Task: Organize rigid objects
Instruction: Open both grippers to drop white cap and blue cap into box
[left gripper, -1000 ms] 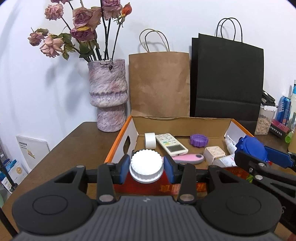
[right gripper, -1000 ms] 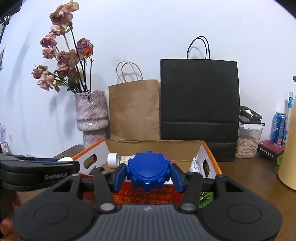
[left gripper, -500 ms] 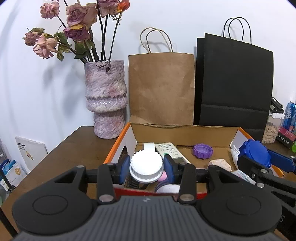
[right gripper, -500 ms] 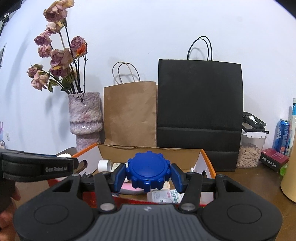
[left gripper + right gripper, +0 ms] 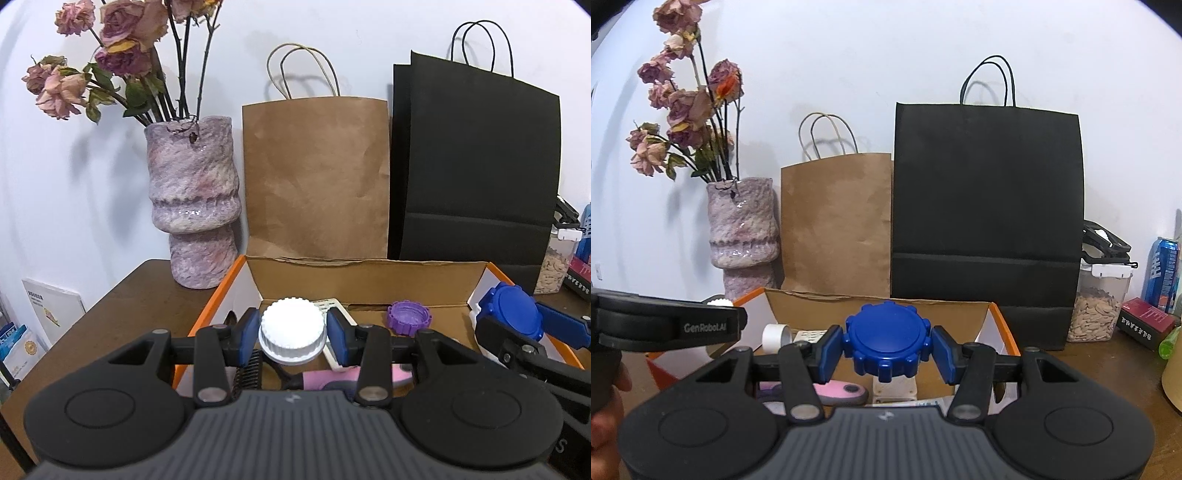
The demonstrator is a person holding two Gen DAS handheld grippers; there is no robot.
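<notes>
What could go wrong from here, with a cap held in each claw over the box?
1. The white cap is pinched only at its ribbed rim by the left claw; it may slip.
2. The blue cap, if released by the right claw, may land on the cluttered things in the box and bounce.
3. The claws sit close and may bump.

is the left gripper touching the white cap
Touching: the left wrist view shows the left gripper with both blue pads pressed against the white cap.

Each wrist camera behind its hand-held gripper, looking forward and slightly down, close over the open cardboard box (image 5: 369,273), both views sharing box (image 5: 875,306), vase (image 5: 192,206), paper bags (image 5: 836,225)
</notes>
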